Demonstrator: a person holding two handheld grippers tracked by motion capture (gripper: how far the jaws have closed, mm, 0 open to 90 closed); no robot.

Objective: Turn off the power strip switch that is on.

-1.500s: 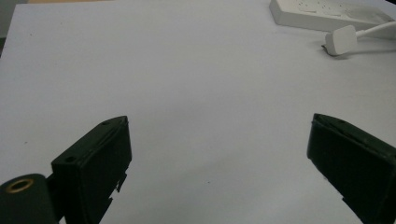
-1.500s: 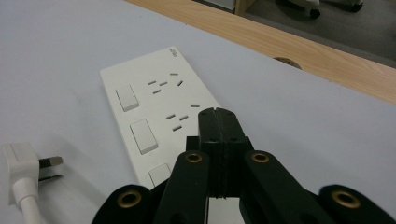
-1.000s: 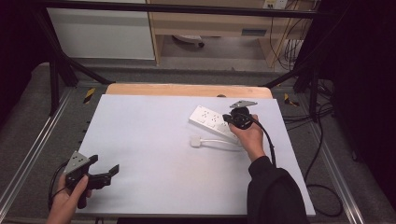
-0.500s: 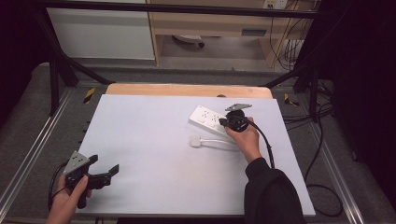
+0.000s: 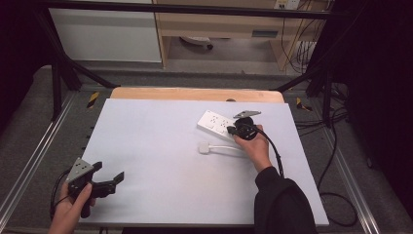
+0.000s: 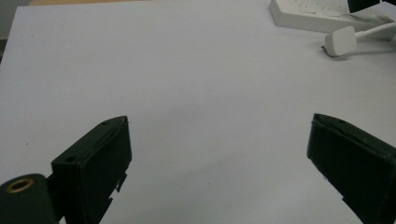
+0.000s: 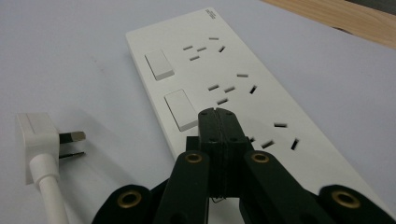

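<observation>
Near edge of the white table [image 5: 160, 146]: the left gripper [image 5: 108, 180], held in the person's left hand [image 5: 73, 207], rests with its jaws spread wide and nothing between them; in the left gripper view each jaw is cut off by the frame's lower edge. Mid-table: a white plug [image 5: 203, 147] lies on its side just short of the strip, prongs visible in the right gripper view, its cable [image 7: 49, 196] running out of frame. Farther: the right gripper [image 7: 217, 122], jaws pressed together and empty, sits over the white power strip [image 7: 224, 79] beside a rocker switch [image 7: 180, 110]; whether the tips touch the strip cannot be told. The right hand [image 5: 253, 146] hides the strip's near end in the high view.
</observation>
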